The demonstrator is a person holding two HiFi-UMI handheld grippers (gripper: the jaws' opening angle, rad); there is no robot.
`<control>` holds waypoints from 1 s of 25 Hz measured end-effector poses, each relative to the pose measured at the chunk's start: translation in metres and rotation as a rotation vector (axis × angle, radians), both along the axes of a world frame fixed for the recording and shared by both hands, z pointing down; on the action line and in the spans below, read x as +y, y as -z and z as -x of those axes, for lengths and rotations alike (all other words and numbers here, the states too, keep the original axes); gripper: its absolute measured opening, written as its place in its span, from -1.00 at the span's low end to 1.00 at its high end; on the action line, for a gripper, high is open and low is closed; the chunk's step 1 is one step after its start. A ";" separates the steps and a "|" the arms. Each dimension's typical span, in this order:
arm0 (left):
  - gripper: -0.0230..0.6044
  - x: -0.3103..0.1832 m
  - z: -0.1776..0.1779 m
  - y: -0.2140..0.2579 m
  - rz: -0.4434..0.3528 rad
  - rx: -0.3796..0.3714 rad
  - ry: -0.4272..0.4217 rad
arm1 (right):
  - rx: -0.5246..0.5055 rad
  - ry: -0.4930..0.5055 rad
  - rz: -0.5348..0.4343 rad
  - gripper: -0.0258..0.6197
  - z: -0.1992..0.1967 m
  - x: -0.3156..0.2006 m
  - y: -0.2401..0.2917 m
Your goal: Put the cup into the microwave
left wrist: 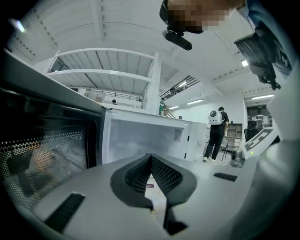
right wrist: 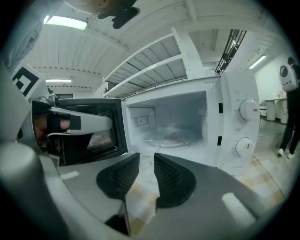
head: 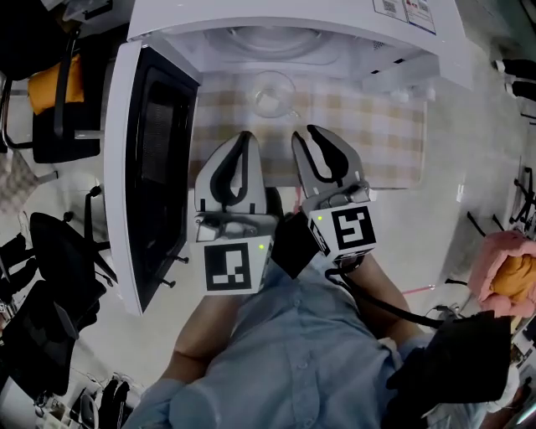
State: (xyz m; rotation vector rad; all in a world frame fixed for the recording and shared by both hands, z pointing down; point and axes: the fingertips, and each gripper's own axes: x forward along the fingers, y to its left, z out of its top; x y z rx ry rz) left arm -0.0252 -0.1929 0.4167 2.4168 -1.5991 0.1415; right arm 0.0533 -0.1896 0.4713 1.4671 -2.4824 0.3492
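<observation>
The cup (head: 272,94), standing on the cloth (head: 377,126) before the open microwave (head: 276,25), could be knocked over if approached by the right gripper (right wrist: 146,157), whose empty jaws are barely parted, or struck by the left gripper (left wrist: 151,157), pressed together.

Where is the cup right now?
Head view, centre: the cup stands on the checked cloth before the open microwave, ahead of the left gripper and right gripper.

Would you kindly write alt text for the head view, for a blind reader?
A clear glass cup stands on a checked cloth before an open white microwave, its door swung left. Nearer the camera, the left claw is shut and the right claw slightly open, both empty.
</observation>
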 end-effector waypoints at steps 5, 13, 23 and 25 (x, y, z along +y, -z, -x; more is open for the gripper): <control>-0.90 -0.007 0.002 -0.004 0.010 0.009 0.005 | -0.002 0.029 0.021 -0.23 0.007 -0.007 -0.009; -0.90 -0.021 0.015 -0.010 0.064 0.009 0.029 | 0.028 0.054 0.079 -0.03 0.018 -0.026 -0.029; -0.90 -0.032 0.021 -0.018 0.111 0.027 0.037 | 0.035 0.094 0.131 0.33 0.041 -0.052 -0.041; -0.90 -0.034 0.022 -0.019 0.117 0.030 0.040 | 0.044 0.099 0.131 0.34 0.045 -0.057 -0.043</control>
